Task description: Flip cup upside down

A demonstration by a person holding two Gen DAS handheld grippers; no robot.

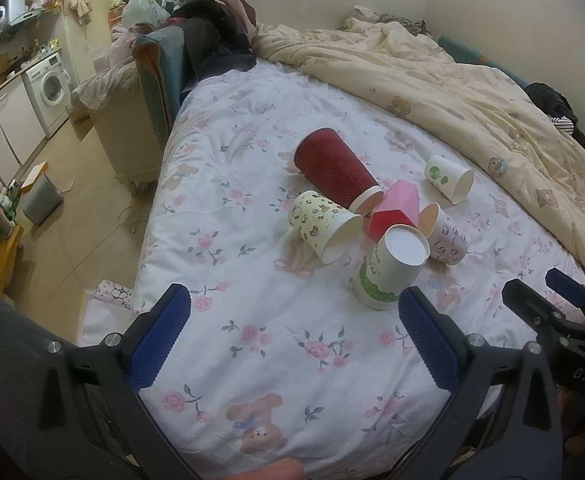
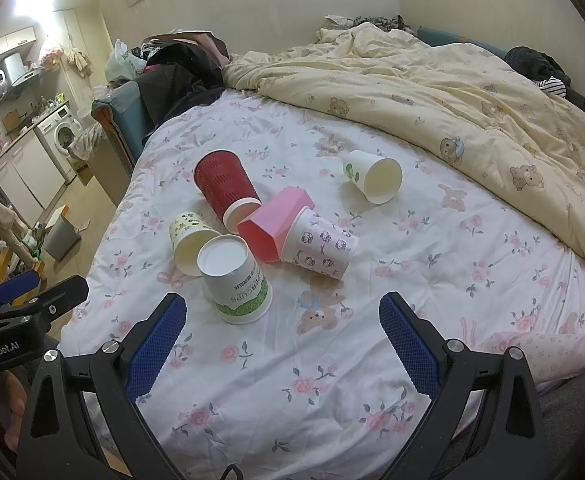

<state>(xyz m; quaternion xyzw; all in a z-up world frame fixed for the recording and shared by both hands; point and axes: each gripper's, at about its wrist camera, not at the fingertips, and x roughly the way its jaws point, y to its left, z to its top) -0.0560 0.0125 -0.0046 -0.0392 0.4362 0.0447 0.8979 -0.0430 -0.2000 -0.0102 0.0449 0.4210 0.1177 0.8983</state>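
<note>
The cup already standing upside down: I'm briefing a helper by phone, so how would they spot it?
On the floral bedsheet, find the cluster of cups. The upside-down cup is nearest the tongs, white with a green band and printed lettering; it alone stands with its base up, while its neighbours lie on their sides.

1. White paper cup with a green band (image 2: pixel 235 280) stands upside down on my floral bedsheet (image 2: pixel 292 380), its base facing up, nearest to me.
2. Beyond it, a yellow bear-print cup (image 2: pixel 191 240), a red ribbed cup (image 2: pixel 226 188), a pink faceted cup (image 2: pixel 276 226) and a pink cartoon-print cup (image 2: pixel 320 246) lie on their sides, clustered.
3. Farther off, apart, a white green-leaf cup (image 2: pixel 372 176) lies sideways.
</note>
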